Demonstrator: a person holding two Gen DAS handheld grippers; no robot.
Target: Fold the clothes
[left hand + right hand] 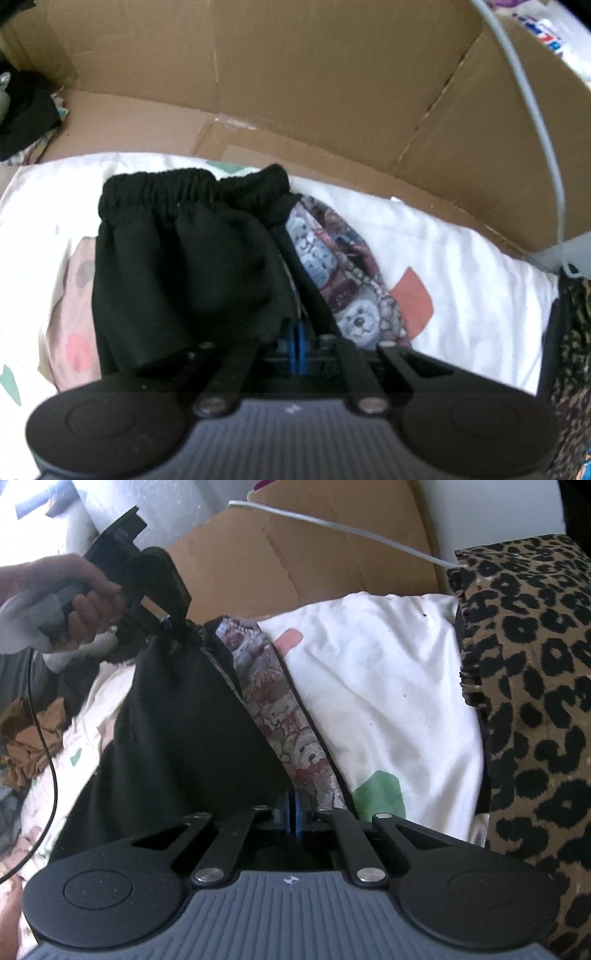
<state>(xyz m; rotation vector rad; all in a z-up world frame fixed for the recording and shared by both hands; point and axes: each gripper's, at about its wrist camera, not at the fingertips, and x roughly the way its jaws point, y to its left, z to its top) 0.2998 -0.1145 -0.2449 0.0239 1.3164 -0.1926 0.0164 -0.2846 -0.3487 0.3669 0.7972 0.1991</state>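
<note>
The black shorts [177, 258] were held up off the bed [388, 701], pinched tight by the left gripper [177, 622] and the right gripper [295, 812]. Next, it seemed, one side had to be laid over the other.

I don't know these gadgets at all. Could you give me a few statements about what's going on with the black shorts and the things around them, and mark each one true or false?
1. Both hand-held grippers are clamped on the black shorts. True: the left hand-held gripper and the right hand-held gripper each pinch the dark cloth.
2. The shorts lie on a bare wooden floor. False: they lie over a white sheet with coloured patches.
3. A cardboard box stands behind the shorts. True.
4. The cloth at the right edge is plain red. False: it is a leopard-print fabric.
5. A patterned garment peeks out beside the shorts. True.
</note>
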